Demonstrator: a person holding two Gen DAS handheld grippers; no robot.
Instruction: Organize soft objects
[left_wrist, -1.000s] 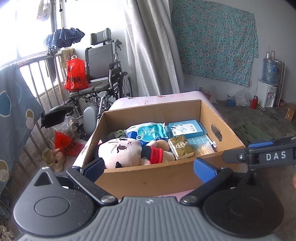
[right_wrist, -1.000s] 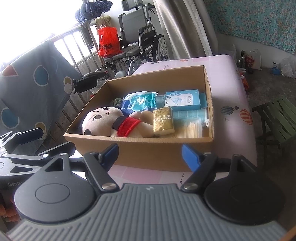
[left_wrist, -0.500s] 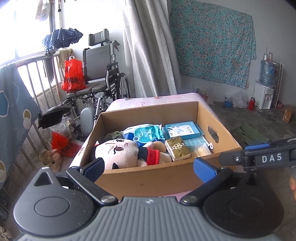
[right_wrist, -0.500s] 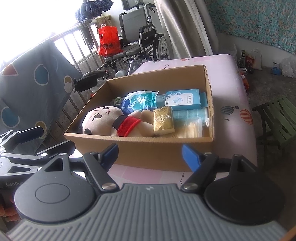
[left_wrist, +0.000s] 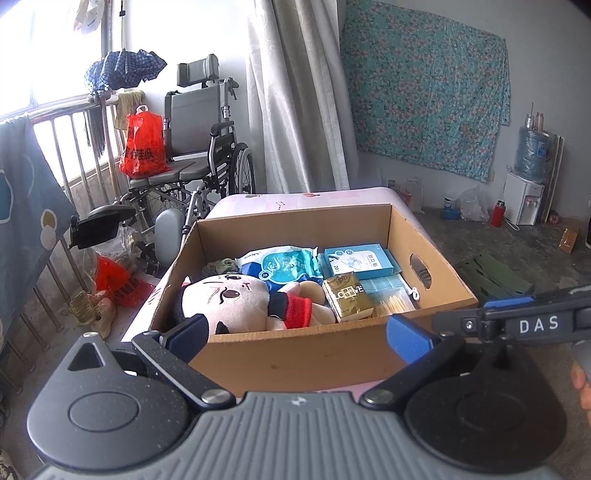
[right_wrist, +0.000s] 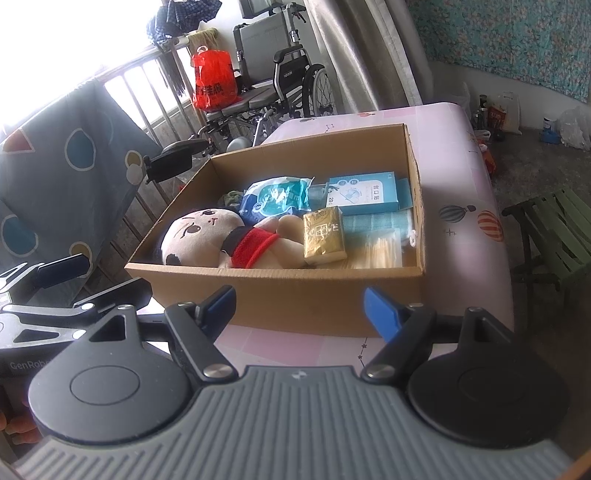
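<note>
Plush doll (left_wrist: 236, 302) lies on its side in the near left part of the box (left_wrist: 317, 350), head toward the left wall, touching the gold pack (left_wrist: 347, 297) at its legs. The box sits on your pink table (right_wrist: 458, 192). Behind the doll lie a blue pouch (left_wrist: 284, 264) and a mask carton (left_wrist: 360, 260). You hold both grippers short of the box's near wall, tilted downward toward it. Your left gripper (left_wrist: 297, 338) has its jaws spread wide with nothing between them. Your right gripper (right_wrist: 299, 306) is likewise wide apart and empty, hovering over the table edge.
</note>
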